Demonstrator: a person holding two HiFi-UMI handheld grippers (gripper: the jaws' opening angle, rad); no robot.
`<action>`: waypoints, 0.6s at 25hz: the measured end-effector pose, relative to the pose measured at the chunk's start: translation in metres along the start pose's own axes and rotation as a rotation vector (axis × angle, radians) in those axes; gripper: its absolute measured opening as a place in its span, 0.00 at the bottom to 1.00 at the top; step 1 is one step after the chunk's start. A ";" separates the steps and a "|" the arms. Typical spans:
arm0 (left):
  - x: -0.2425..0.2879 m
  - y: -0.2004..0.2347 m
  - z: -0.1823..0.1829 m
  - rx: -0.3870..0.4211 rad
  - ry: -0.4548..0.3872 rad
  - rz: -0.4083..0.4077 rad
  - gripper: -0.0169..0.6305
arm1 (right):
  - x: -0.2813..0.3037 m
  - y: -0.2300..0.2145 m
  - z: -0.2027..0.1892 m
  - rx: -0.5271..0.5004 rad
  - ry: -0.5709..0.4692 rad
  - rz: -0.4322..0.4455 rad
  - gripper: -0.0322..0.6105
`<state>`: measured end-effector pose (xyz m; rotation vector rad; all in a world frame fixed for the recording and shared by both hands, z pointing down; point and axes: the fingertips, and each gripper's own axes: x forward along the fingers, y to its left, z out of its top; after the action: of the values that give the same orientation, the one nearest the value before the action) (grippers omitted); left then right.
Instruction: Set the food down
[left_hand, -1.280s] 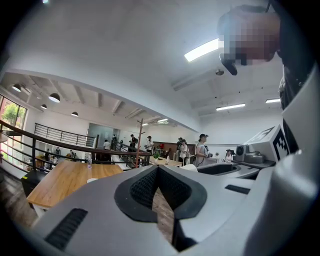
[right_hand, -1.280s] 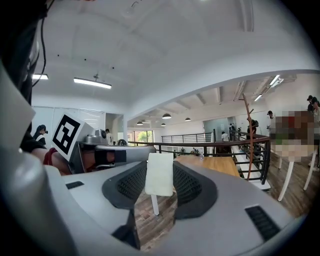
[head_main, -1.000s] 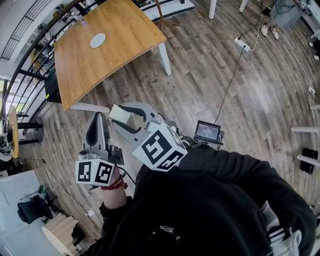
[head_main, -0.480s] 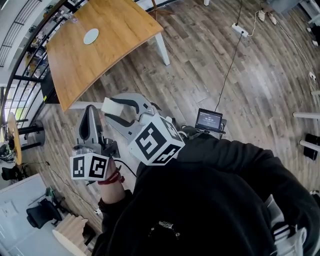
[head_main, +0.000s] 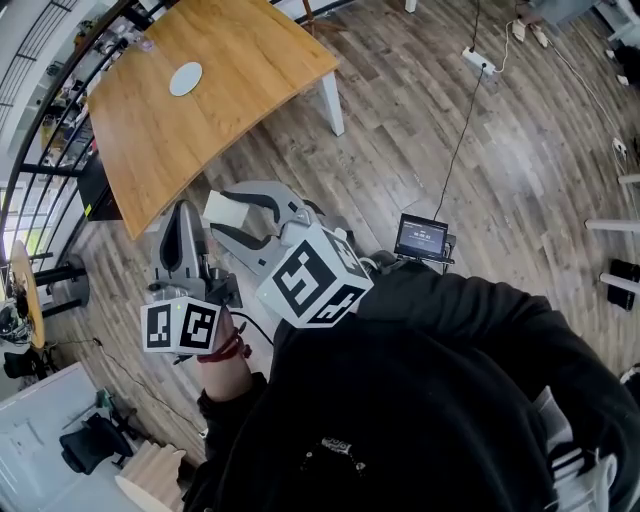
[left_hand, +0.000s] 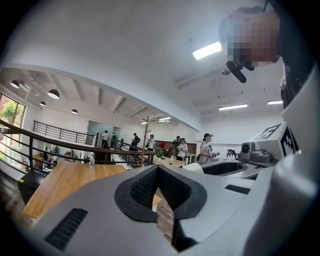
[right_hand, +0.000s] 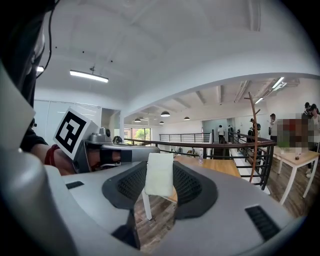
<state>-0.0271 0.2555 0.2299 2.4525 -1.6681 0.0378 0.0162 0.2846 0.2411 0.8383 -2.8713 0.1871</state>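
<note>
The right gripper (head_main: 218, 218) is clamping the pale food slab (right_hand: 159, 174) level, well short of the far wooden table (head_main: 230, 120), where the white plate (head_main: 186, 78) is probably waiting for it; the left gripper (left_hand: 157, 172) is hanging closed, empty.

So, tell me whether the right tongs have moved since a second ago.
Yes. In the head view the right tongs, shut on the white food piece, have come closer to the wooden table's near edge.
</note>
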 end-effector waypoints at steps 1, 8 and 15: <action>0.001 0.010 0.003 -0.004 -0.003 0.004 0.02 | 0.008 0.001 0.003 -0.004 0.001 0.000 0.32; 0.004 0.066 0.009 -0.028 -0.005 0.009 0.02 | 0.060 0.008 0.012 -0.018 0.025 0.000 0.32; 0.004 0.108 0.010 -0.037 -0.017 0.012 0.02 | 0.103 0.017 0.014 -0.033 0.036 0.011 0.32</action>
<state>-0.1261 0.2121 0.2340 2.4230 -1.6746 -0.0118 -0.0808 0.2426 0.2436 0.8047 -2.8377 0.1545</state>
